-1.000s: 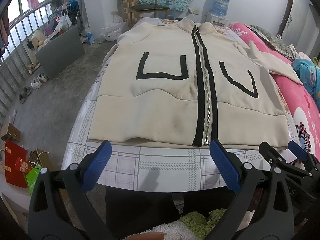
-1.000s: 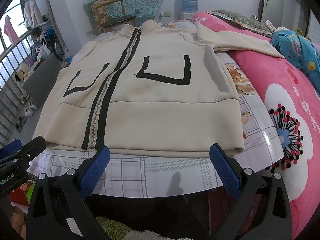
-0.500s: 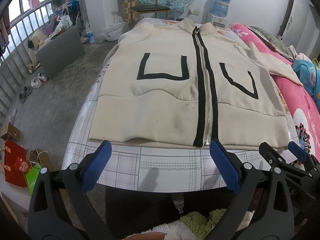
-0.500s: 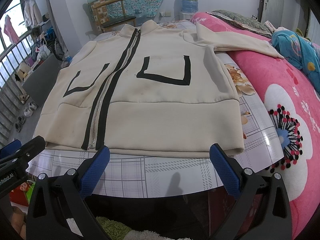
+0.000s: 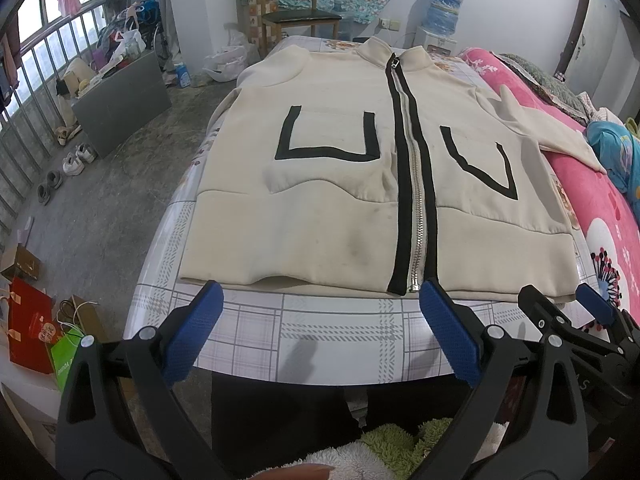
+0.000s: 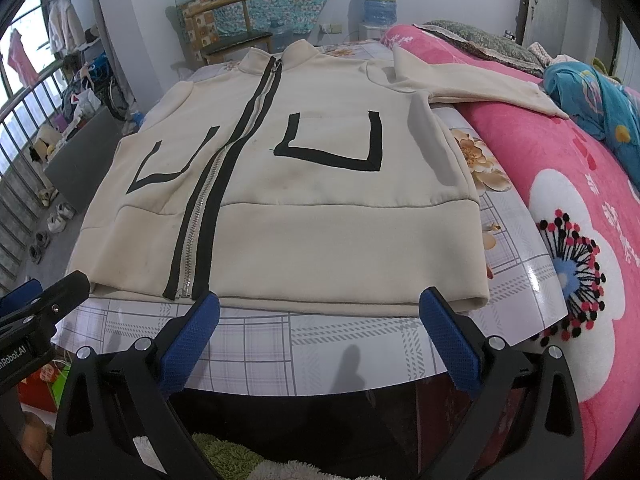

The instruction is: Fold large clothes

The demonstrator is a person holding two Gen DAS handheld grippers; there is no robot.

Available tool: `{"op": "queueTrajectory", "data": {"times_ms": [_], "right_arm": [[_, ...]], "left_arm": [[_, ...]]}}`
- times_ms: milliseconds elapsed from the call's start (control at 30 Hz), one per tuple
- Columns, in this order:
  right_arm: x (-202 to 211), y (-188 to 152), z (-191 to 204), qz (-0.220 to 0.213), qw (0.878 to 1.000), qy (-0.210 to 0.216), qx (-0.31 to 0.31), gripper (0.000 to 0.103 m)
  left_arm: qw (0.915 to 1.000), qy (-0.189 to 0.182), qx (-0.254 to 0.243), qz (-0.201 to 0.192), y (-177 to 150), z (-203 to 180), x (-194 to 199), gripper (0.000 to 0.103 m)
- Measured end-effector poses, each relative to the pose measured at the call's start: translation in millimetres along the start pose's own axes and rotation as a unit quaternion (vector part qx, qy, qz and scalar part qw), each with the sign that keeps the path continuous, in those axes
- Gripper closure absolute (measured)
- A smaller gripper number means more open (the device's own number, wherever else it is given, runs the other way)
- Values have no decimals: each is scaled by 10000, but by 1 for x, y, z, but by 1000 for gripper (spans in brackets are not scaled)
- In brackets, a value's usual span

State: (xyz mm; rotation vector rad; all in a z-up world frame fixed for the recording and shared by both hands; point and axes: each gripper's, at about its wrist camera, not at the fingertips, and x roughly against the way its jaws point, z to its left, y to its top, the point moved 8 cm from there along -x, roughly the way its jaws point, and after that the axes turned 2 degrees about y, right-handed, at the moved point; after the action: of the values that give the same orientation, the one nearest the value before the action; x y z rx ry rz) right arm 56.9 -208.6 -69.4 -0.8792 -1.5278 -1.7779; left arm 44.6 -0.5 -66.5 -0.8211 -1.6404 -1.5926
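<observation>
We hold both grippers just short of the near edge of the table (image 5: 332,336), each one spread wide and empty. The left gripper (image 5: 318,322) points at the hem left of the zip (image 5: 416,216). The right gripper (image 6: 320,322) faces the hem on the other half.

The jacket (image 5: 328,224) lies face up and zipped, flat on the checked cloth, collar at the far end. One sleeve (image 6: 476,84) trails off the table onto the pink blanket (image 6: 560,168) alongside. The other we cannot see; it seems tucked under the body.

Almost nothing has changed over the last second. The jacket sits as it did, and neither gripper has closed in by more than a hair. A ripple (image 5: 320,188) under the left pocket mark stays unsmoothed.

We read this as a pause before the first fold. No fold is made yet, so the task is at its very start. The loose sleeve probably needs bringing in across the chest first. The fabric looks thick and soft, so a pinch at the hem may take both layers at once.
</observation>
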Motion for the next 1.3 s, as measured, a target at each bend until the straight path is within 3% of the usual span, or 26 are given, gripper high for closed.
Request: {"op": "queueTrajectory", "data": {"times_ms": [700,1167,1300], "right_arm": [[-5,6,2,34,10000,-64,-10,6],[-26,20,-6,120,9998,-120,-117,6],[-30,26,-29,94,9995,-251,-152,6]], "left_arm": [[10000,-13,15,62,2,1,2,8],[9991,-108,-4,401,3,17,-45,8],[9969,-765,9,154,4,28,-49,8]]}}
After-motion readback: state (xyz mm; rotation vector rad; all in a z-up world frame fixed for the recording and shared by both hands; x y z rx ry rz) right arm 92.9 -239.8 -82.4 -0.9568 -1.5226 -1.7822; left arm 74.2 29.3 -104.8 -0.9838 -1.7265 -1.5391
